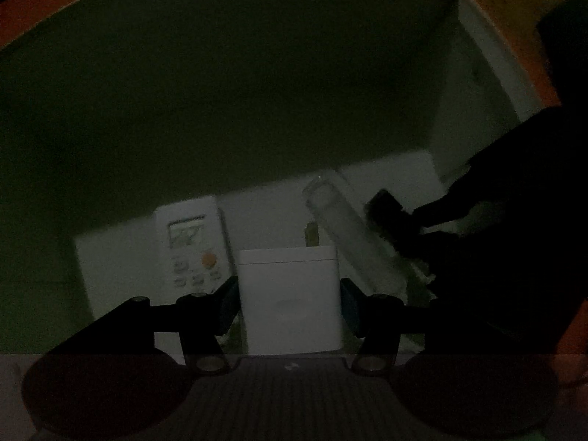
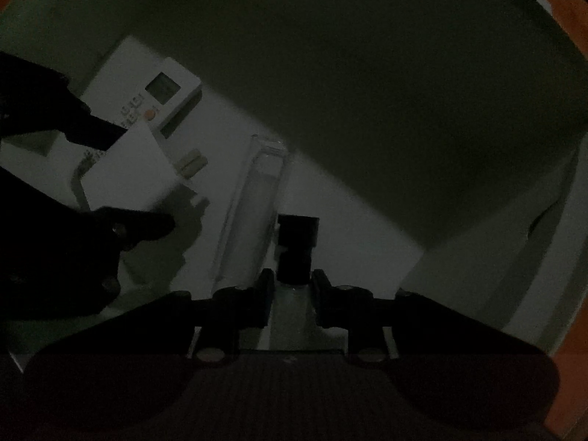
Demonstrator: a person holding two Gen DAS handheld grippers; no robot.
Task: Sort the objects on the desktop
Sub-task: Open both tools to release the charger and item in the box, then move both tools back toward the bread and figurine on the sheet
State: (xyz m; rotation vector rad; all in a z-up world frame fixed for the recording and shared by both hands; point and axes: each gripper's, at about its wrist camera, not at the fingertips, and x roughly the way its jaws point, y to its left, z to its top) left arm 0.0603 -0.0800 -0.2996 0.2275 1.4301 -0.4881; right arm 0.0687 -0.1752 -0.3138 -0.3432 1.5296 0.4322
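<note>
Deep in the white bin [image 1: 488, 55], walls close: your left gripper [image 1: 290, 294] clamps the white charger [image 1: 288, 294], prongs pointing far; your right gripper [image 2: 293, 294] pinches the black-capped marker [image 2: 296, 253], lengthwise pointing far.

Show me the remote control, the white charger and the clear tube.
remote control [image 1: 191, 242]: left wrist view, on its screen.
white charger [image 1: 290, 294]: left wrist view, on its front face.
clear tube [image 2: 257, 213]: right wrist view, mid-length.

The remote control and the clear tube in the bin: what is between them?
In the left wrist view, the white charger, held in the left gripper, hangs between the remote control and the clear tube. Behind it, the white bin floor looks bare.
</note>
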